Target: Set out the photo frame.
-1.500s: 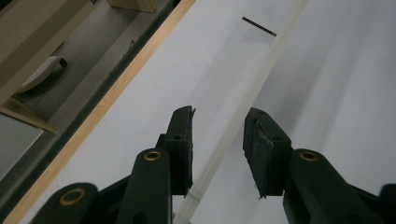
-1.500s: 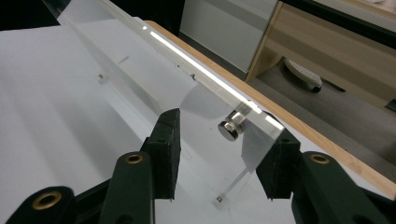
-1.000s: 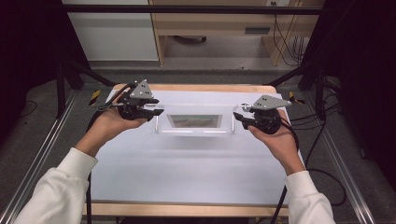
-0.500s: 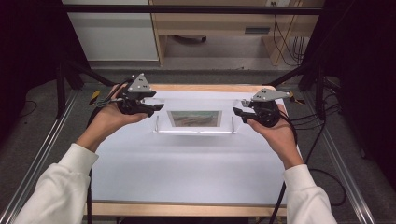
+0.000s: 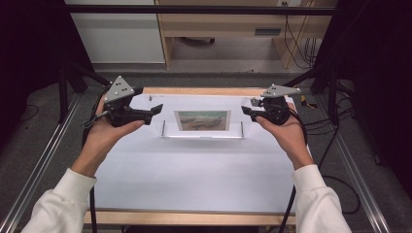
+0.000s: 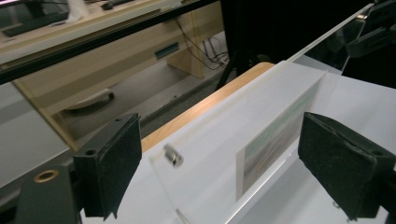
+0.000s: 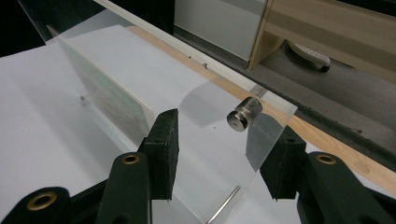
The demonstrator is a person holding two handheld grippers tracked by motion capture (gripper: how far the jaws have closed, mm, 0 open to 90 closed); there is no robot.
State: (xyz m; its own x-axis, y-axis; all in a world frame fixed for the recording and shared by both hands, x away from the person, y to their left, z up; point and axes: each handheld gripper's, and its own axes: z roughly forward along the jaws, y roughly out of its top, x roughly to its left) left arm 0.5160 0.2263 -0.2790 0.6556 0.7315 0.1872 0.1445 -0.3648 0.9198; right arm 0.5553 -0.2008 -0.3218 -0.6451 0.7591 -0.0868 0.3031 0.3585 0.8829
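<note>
- A clear acrylic picture frame point(image 5: 202, 122) with a landscape print point(image 5: 202, 120) sandwiched inside is being held upright just above centre of the high view, over the far part of the white table top point(image 5: 194, 174).
- The left gripper point(image 5: 154, 109) is being kept at the frame's left edge; in the left gripper view its black padded jaws are being held wide apart, with the acrylic pane point(image 6: 205, 154) between them and neither pad touching it.
- The right gripper point(image 5: 246, 111) is being kept at the frame's right edge; in the right gripper view its jaws are seen on either side of the pane point(image 7: 224, 140), beside a silver standoff bolt point(image 7: 243, 114), but it cannot be told whether they are pressing on it.
</note>
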